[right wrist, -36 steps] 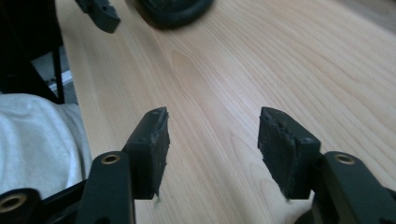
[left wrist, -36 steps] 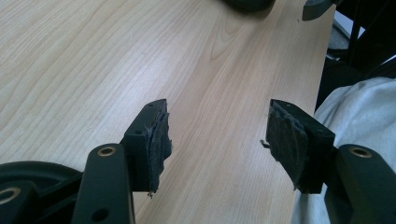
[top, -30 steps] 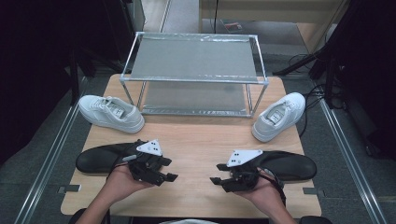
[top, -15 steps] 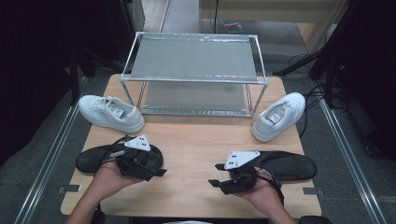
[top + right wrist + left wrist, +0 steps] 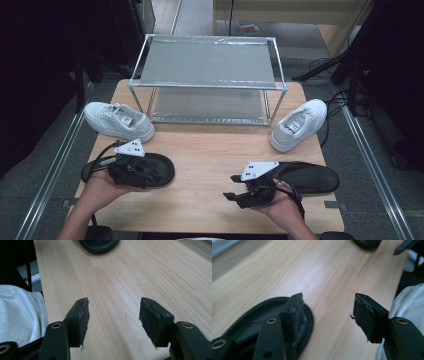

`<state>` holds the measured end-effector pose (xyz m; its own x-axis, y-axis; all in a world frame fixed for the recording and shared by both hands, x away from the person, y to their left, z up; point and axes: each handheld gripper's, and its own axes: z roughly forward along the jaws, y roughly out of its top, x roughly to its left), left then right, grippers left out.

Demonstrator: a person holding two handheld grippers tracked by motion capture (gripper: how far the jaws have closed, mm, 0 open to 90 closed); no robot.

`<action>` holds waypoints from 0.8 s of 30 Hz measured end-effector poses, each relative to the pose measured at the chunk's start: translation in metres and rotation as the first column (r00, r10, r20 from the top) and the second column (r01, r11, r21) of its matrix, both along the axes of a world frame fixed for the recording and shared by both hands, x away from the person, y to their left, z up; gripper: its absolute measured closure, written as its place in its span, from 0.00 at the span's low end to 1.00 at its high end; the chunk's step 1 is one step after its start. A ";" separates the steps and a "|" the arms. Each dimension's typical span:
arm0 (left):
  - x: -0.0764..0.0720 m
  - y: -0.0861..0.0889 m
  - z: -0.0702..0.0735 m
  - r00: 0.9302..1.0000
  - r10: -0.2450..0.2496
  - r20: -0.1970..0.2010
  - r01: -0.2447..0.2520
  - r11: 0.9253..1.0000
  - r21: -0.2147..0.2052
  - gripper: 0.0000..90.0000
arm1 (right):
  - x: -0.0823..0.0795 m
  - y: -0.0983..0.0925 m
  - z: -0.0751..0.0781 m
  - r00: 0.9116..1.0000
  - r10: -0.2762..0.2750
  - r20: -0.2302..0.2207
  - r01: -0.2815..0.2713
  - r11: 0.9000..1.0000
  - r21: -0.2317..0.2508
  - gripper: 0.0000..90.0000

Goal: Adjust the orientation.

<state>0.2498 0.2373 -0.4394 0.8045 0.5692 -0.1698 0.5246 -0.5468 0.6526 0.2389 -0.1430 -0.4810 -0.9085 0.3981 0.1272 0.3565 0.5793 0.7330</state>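
The left gripper hangs over the left black slipper, jaws wide but just closing in, one jaw seemingly inside the rim, gripping nothing. The right gripper gapes empty, the right black slipper just behind it.

High view looking forward and down from above person's side, taking in whole desk. Left gripper view riding low, skimming desk close, facing across it. Right gripper view doing likewise from opposite side. All three sharing bare wood at desk middle.
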 end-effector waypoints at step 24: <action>-0.009 0.081 -0.012 0.991 0.127 -0.033 -0.125 0.991 0.053 0.50 | 0.004 0.011 -0.003 0.999 0.044 0.000 -0.044 0.999 -0.022 0.47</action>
<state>0.2409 0.3182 -0.4512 0.7199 0.6741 -0.1657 0.6139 -0.5068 0.6052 0.2430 -0.1323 -0.4844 -0.9252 0.3604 0.1188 0.3302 0.6105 0.7199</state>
